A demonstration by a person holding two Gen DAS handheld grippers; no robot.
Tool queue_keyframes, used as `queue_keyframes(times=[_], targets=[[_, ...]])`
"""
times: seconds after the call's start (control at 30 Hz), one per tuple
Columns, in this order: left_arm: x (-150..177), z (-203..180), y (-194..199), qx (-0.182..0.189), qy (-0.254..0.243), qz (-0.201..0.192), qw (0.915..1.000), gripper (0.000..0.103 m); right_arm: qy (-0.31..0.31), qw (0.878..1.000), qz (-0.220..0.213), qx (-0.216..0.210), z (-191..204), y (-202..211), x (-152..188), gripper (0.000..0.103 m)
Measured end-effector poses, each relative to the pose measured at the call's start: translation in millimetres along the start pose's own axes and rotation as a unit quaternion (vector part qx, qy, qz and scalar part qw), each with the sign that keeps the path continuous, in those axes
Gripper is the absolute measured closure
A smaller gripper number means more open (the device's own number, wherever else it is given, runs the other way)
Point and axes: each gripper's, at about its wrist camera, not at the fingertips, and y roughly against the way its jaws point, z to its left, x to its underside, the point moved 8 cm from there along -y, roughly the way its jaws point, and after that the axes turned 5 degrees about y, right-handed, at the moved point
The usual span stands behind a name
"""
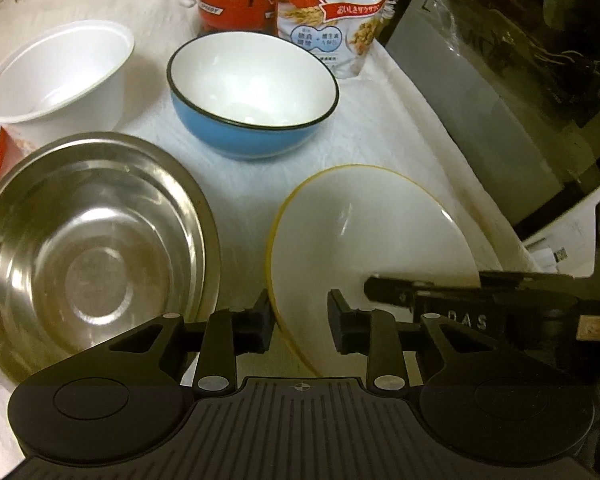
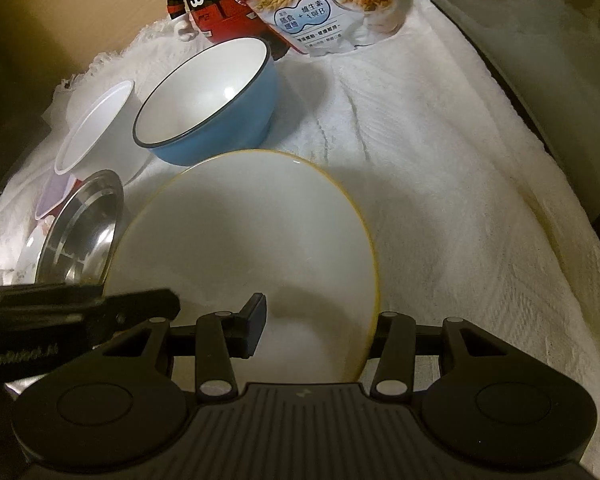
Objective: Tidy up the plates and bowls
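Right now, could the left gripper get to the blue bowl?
Probably yes, though not straight away. The left gripper sits astride the rim of the yellow-edged bowl and would have to back off it first. Beyond that, the white cloth up to the blue bowl looks bare.

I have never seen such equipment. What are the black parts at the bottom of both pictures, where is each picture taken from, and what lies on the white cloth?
There is no robot here. A person holds a two-finger gripper in each hand, and a small camera on each looks forward along its fingers. One picture is taken from the left gripper, the other from the right gripper. On the white towel lie a steel bowl, a blue bowl, a white plastic tub and a yellow-rimmed plate. A cereal bag stands behind them. Both grippers have the plate's rim between their fingers, from opposite sides. Whether they squeeze it, I cannot tell.
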Motion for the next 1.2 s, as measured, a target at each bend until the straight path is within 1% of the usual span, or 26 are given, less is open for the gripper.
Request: queue_keyframes(times=[0.07,0.13,0.2,0.23,0.3,0.37,0.47,0.57,0.63,0.73,0.83,0.9,0.97,1.07,1.2], targets=[[1.0,6.0,8.2,0.013,0.017,-0.003,0.9998,0.075,0.008,1.0,-0.003,0.011,1.1,2.2,-1.1,0.058],[0.6,12.6,24.4,0.026,0.031,-0.019,0.999,0.075,0.024,0.999,-0.017,0.029,2.7,8.7,-4.5,0.058],[-0.1,22.5,49.2,0.033,0.042,-0.048,0.9974,0.075,0.05,0.996,-0.037,0.058,4.8,17.7,-10.3,0.058],[-0.3,29.1,62.6,0.031,0.046,-0.066,0.9963,0.075,0.064,0.994,-0.051,0.075,6.5,23.7,-14.7,0.058],[-0.1,48.6,89.6,0.016,0.055,-0.101,0.9932,0.075,0.081,0.99,-0.073,0.093,10.6,33.5,-22.6,0.058],[1.3,79.1,111.5,-0.026,0.089,-0.132,0.9869,0.075,0.09,0.987,-0.093,0.097,17.6,42.6,-32.0,0.058],[7.1,121.2,128.0,-0.07,0.143,-0.15,0.9758,0.075,0.104,0.984,-0.114,0.09,34.0,50.3,-46.1,0.058],[16.4,151.5,128.9,-0.096,0.184,-0.143,0.9677,0.075,0.129,0.983,-0.117,0.064,61.4,48.2,-56.4,0.058],[20.1,161.3,123.4,-0.098,0.2,-0.134,0.9656,0.075,0.149,0.983,-0.106,0.033,83.3,42.2,-62.7,0.057],[24.5,170.2,110.8,-0.096,0.217,-0.121,0.964,0.075,0.186,0.98,-0.078,-0.005,118.7,23.5,-70.4,0.055],[29.8,174.1,101.4,-0.084,0.23,-0.109,0.9634,0.075,0.221,0.973,-0.061,-0.011,148.1,1.2,-76.7,0.055],[26.5,173.7,94.1,-0.077,0.228,-0.102,0.9653,0.075,0.238,0.97,-0.046,-0.007,163.1,-18.2,-78.8,0.055],[22.7,170.4,85.8,-0.074,0.223,-0.097,0.9672,0.075,0.243,0.97,-0.024,-0.013,174.7,-37.9,-78.5,0.055],[17.6,168.4,77.6,-0.074,0.214,-0.093,0.9696,0.072,0.237,0.972,0.004,0.001,180.1,-64.9,-80.6,0.053],[15.2,165.7,72.5,-0.078,0.201,-0.086,0.9726,0.071,0.226,0.974,0.018,0.015,179.6,-82.9,-83.2,0.053]])
